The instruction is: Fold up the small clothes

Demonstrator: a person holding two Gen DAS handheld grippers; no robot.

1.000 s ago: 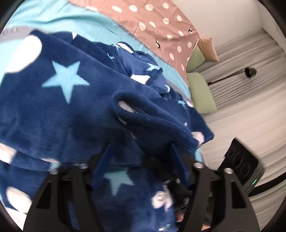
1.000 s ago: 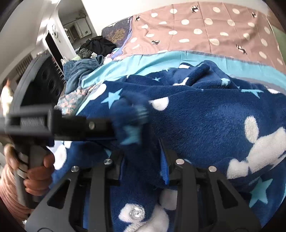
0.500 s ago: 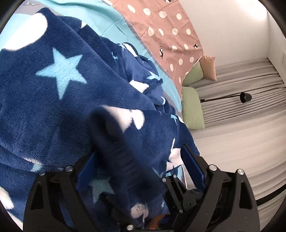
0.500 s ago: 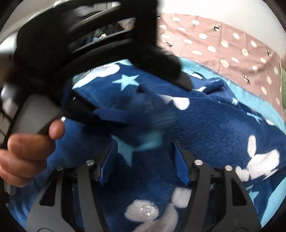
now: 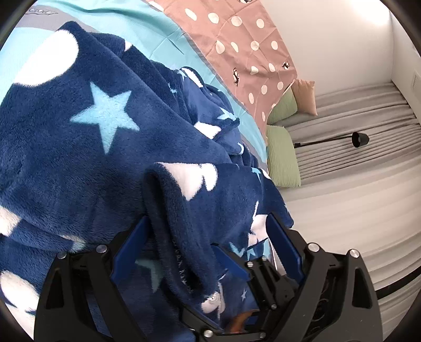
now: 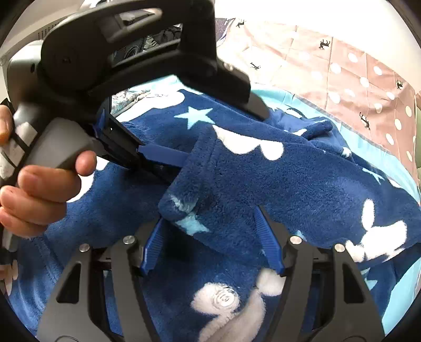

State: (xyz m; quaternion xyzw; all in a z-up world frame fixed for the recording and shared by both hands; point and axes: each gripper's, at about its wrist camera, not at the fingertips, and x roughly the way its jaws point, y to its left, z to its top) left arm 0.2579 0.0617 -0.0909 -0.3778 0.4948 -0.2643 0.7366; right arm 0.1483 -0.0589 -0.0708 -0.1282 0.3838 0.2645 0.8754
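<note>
1. Fleece garment (image 5: 86,147), navy with pale blue stars and white shapes, lies spread and rumpled on the bed, filling most of both wrist views (image 6: 302,179).
2. Left gripper (image 5: 208,252) has its blue fingers (image 5: 131,250) spread wide, and a folded edge of the fleece hangs down between them; whether the fingers actually pinch it cannot be told.
3. Right gripper (image 6: 213,239) also stands wide open, its blue fingers (image 6: 268,239) either side of a corner flap of the fleece that sags between them, without the pads visibly pressing on it.
4. In the right wrist view the left gripper's black body (image 6: 136,52) crosses the upper left, held by the person's left hand (image 6: 39,189), and one blue finger (image 6: 163,155) runs in under the raised flap.
5. A white snap button (image 6: 223,298) shows on a white patch near the bottom of the right wrist view.
6. The bed is covered by a turquoise sheet (image 5: 126,23) and, further back, a dusty pink quilt with white dots (image 5: 236,52).
7. Green pillows (image 5: 282,157) and a peach pillow (image 5: 305,97) sit at the bed's far end.
8. Beyond them hang grey pleated curtains (image 5: 355,157), with a black lamp (image 5: 359,139) on a thin arm in front of them.
9. A white wall (image 5: 342,39) rises behind the quilt.
</note>
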